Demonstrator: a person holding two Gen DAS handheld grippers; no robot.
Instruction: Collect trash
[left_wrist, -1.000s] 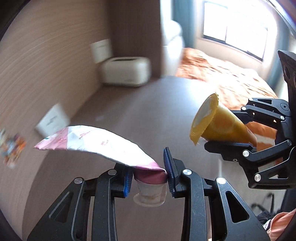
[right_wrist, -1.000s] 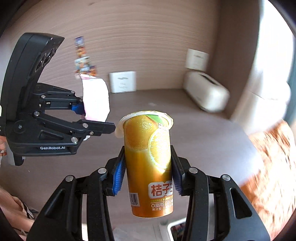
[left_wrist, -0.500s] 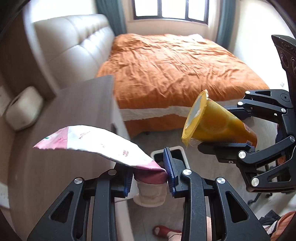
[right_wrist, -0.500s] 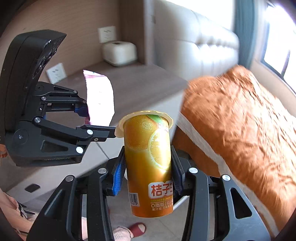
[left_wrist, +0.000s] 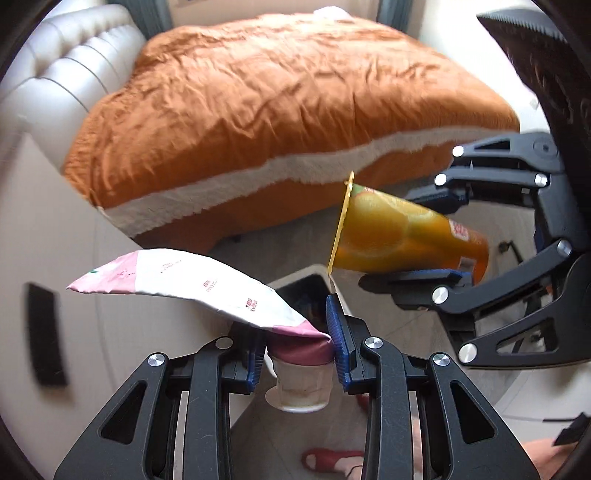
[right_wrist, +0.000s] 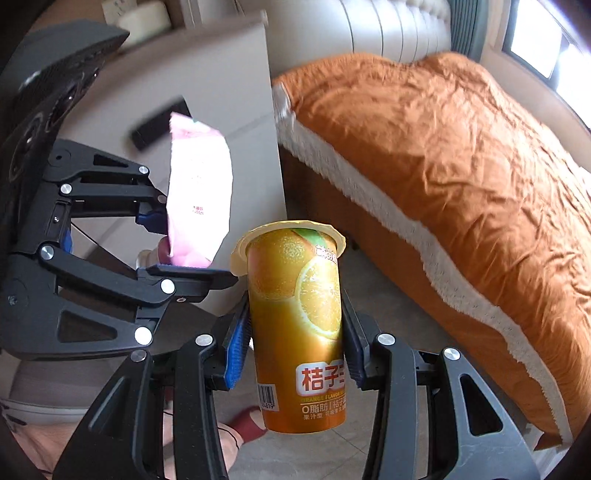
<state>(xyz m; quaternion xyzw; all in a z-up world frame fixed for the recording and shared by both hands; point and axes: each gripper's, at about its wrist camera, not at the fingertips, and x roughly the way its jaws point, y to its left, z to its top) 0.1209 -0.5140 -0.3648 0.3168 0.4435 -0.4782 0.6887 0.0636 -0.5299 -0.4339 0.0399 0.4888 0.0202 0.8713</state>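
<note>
My left gripper is shut on a pink and white drink pouch, gripping it near its clear spout cap; the pouch also shows in the right wrist view. My right gripper is shut on an orange juice cup with a peeled foil lid, held upright in its own view and lying sideways in the left wrist view. A white trash bin with a dark inside stands on the floor just below and beyond the pouch, partly hidden by it.
A bed with an orange cover fills the far side, with a padded headboard at left. A white cabinet with a dark handle stands beside the bed. A person's foot in a red slipper is on the tiled floor below.
Both grippers have swung away from the tabletop and tilted down toward the floor. The bed and bin have come closer. Both still hold their items.
</note>
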